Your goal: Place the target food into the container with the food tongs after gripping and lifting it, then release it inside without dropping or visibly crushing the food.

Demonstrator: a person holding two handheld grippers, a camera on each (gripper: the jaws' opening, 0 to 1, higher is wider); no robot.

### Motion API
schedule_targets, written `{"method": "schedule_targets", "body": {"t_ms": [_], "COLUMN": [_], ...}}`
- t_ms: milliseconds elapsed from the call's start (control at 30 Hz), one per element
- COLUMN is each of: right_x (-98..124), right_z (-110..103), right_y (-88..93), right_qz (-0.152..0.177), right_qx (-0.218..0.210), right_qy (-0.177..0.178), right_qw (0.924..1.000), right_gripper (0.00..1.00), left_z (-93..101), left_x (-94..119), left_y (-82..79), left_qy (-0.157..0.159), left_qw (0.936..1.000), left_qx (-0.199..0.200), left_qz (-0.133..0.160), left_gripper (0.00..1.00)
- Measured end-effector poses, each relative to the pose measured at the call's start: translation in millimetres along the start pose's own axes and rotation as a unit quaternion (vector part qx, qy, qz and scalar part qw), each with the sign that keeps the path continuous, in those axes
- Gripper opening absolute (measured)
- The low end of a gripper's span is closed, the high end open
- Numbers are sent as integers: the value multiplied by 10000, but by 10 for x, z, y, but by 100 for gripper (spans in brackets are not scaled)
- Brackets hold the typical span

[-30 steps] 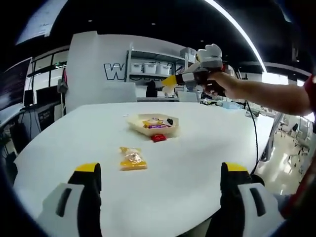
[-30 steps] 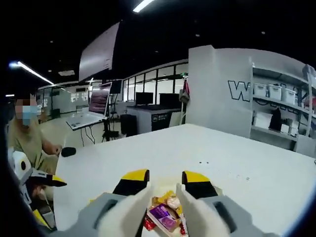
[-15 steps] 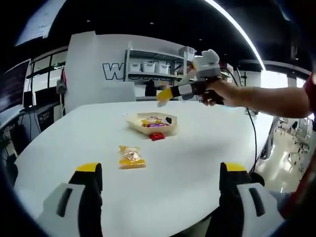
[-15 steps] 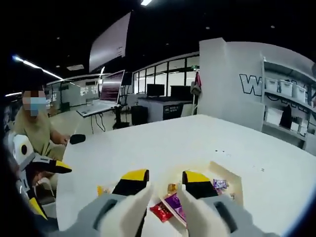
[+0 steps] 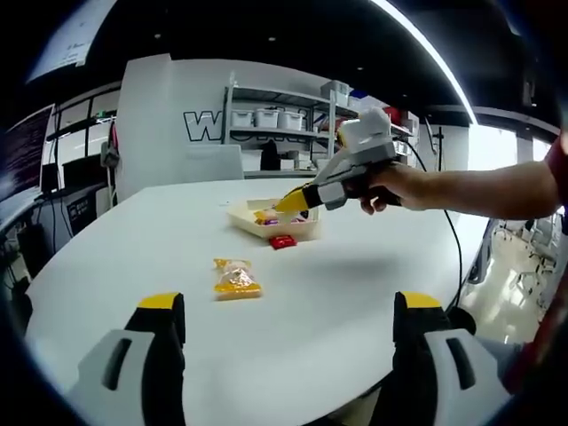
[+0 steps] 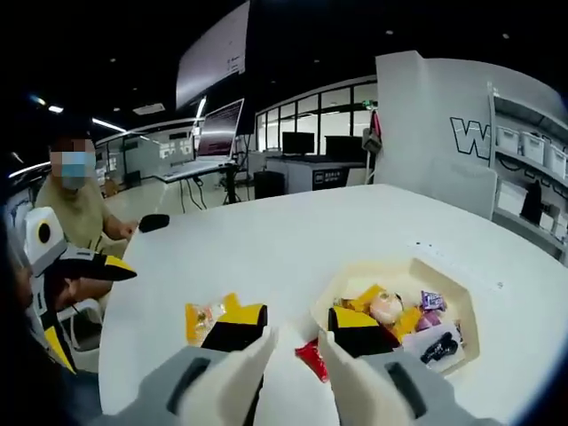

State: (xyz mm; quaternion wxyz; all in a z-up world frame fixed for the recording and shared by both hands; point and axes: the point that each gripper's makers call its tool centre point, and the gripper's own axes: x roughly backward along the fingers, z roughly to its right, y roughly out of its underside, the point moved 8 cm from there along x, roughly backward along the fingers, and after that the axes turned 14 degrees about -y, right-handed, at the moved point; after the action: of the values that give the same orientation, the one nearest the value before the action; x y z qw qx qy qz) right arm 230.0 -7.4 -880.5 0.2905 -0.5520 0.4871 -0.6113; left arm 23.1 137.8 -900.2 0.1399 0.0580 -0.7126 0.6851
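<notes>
On the white table (image 5: 355,293) I see a shallow cream tray (image 6: 461,306) of wrapped snacks. In the left gripper view, a clear packet of orange-yellow pieces (image 5: 236,279) lies at 7 o'clock from the tray; a small red wrapper (image 5: 283,240) rests just beside the rim. My right gripper (image 6: 294,321) hovers narrowly parted above that red wrapper, holding nothing. My left gripper (image 5: 288,315) stands wide, empty.

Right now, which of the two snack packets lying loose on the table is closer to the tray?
The red packet: it lies right beside the tray. The yellow packet lies farther out on the table.
</notes>
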Motion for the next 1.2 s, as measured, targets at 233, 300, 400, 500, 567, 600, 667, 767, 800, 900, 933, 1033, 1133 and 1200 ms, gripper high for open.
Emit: {"method": "schedule_targets", "body": {"t_ms": [233, 300, 400, 500, 567, 600, 667, 767, 800, 900, 933, 1033, 1133, 1200], "right_x": [-22, -29, -59, -99, -112, -116, -126, -138, -150, -205, -203, -181, -164, -139], "right_z": [35, 39, 12, 21, 26, 33, 42, 52, 62, 86, 94, 83, 113, 90], "right_y": [67, 80, 115, 169, 196, 202, 207, 200, 195, 243, 229, 231, 221, 228], "right_qz": [-103, -114, -201, -343, -377, -368, -367, -399, -376, -485, -365, -324, -290, -272], "right_qx": [46, 47, 182, 289, 327, 352, 359, 596, 600, 566, 692, 312, 148, 69], "right_qy": [1, -8, -40, -19, -2, 0, -8, 34, 15, -23, -2, -23, -44, -58], "right_qw": [9999, 9999, 9996, 9990, 9988, 9987, 9987, 9974, 9975, 9972, 9969, 9990, 9995, 9996], "right_gripper": [22, 22, 22, 22, 22, 22, 22, 22, 22, 23, 23, 22, 22, 22], "left_z": [-9, -3, 4, 5, 3, 2, -7, -30, -31, -29, -30, -34, -38, -35], "left_x": [-3, 0, 8, 9, 14, 18, 26, 26, 27, 22, 21, 23, 24, 25], "left_y": [-18, -13, -6, -3, -8, -12, -17, -11, -13, -17, -18, -25, -15, -13], "left_qy": [-20, -10, -19, -12, -19, -19, -31, -76, -77, -64, -66, -61, -68, -64], "left_qw": [10000, 10000, 10000, 10000, 10000, 10000, 10000, 9999, 9999, 9999, 9999, 9999, 9999, 9999], "left_qx": [2, 1, -26, -7, -44, -55, -58, -86, -91, -103, -118, -120, -134, -140], "left_qz": [16, 1, -2, -17, -22, -14, -7, -17, -11, -14, -20, -6, -34, -40], "left_gripper": [95, 95, 95, 95, 95, 95, 95, 94, 94, 94, 94, 94, 94, 93]}}
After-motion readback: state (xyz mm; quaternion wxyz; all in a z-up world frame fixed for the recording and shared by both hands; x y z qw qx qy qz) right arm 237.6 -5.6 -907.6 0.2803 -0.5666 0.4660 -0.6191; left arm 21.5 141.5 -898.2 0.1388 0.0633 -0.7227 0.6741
